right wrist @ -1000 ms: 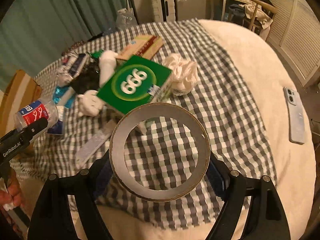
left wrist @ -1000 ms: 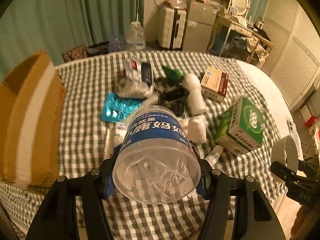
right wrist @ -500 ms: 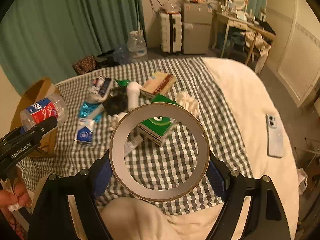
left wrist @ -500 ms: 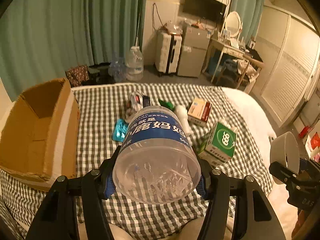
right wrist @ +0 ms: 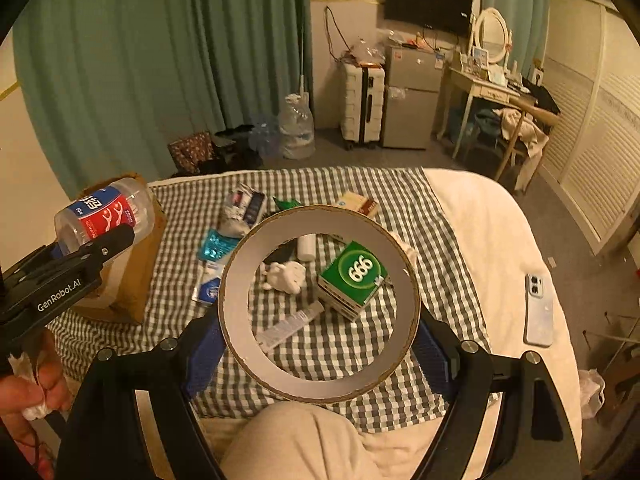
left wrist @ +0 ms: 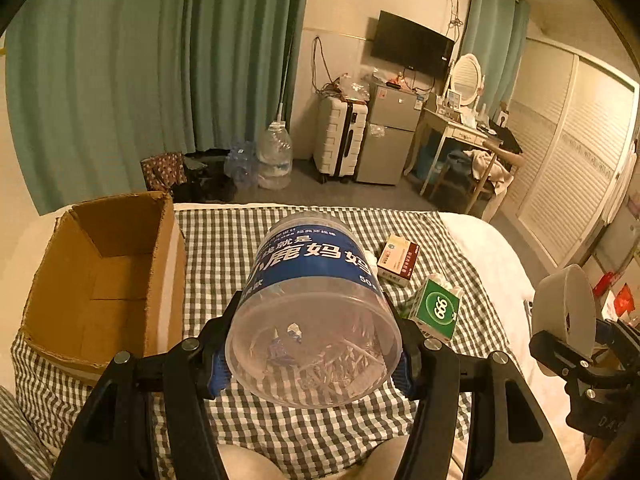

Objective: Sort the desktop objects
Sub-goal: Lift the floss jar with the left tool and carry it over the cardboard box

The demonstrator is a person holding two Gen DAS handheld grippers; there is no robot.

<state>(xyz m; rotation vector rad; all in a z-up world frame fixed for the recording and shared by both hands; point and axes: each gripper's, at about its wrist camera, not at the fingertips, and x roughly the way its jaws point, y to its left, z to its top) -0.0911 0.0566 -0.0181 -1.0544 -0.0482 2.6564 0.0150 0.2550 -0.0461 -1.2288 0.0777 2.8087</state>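
Observation:
My left gripper is shut on a clear plastic jar with a blue label, held high over the checked cloth; the same jar shows at the left of the right wrist view. A big tape roll sits between the blue pads of my right gripper, which is shut on it; the roll appears at the right edge of the left wrist view. An open cardboard box stands to the left of the jar. A green 666 box lies on the cloth.
On the cloth lie a white figure, a tube, teal packets, a red-and-white carton and several small packs. A phone rests on the white bedding at right. A hand holds the left gripper's handle.
Both grippers have risen well above the bed with the jar and the tape roll still in them. The views now take in more of the room and the box's inside.

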